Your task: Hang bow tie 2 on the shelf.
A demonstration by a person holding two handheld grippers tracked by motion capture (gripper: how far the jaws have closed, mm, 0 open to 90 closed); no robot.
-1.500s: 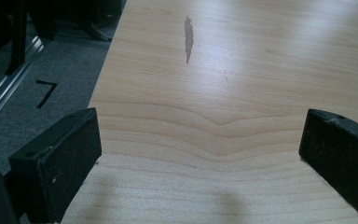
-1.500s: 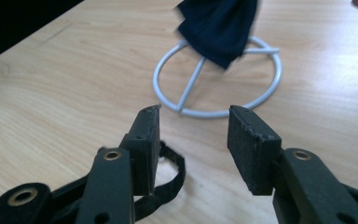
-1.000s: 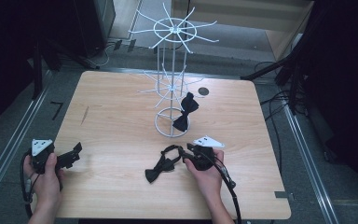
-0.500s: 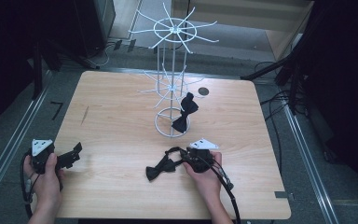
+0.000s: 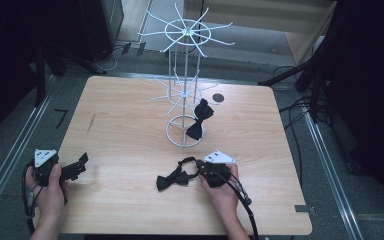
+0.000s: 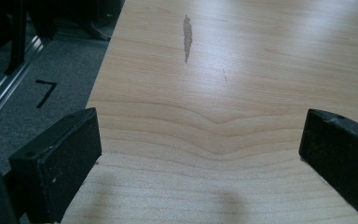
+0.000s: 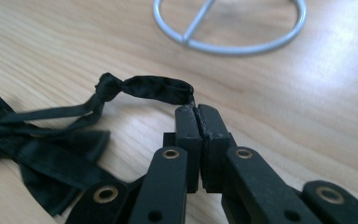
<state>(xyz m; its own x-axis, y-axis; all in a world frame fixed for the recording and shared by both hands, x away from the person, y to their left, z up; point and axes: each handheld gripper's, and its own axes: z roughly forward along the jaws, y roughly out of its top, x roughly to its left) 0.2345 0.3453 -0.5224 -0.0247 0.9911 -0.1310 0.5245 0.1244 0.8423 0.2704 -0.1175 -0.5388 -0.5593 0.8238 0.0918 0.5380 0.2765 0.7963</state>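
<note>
A black bow tie (image 5: pixel 171 180) lies flat on the wooden table (image 5: pixel 125 130) near the front edge, its thin strap (image 5: pixel 187 161) looping off to the right. My right gripper (image 5: pixel 200 168) sits at the end of that loop. Its jaws have just been closing, and in the right gripper view the right gripper (image 7: pixel 196 110) is shut on the strap (image 7: pixel 154 87), pinching the loop at the tips. The bow (image 7: pixel 37 149) lies at the left. My left gripper (image 5: pixel 81 161) rests at the table's front left corner; the left gripper (image 6: pixel 200 144) is open over bare wood.
A white wire rack (image 5: pixel 185 35) stands at the middle back of the table, with a second black bow tie (image 5: pixel 200 119) hanging from its lower arms. Its base ring (image 7: pixel 228 46) lies just beyond my right gripper. A small black disc (image 5: pixel 218 98) lies to the rack's right.
The right gripper's jaws have come together on the strap loop. Both hands have kept their places and the bow tie still lies on the table.
</note>
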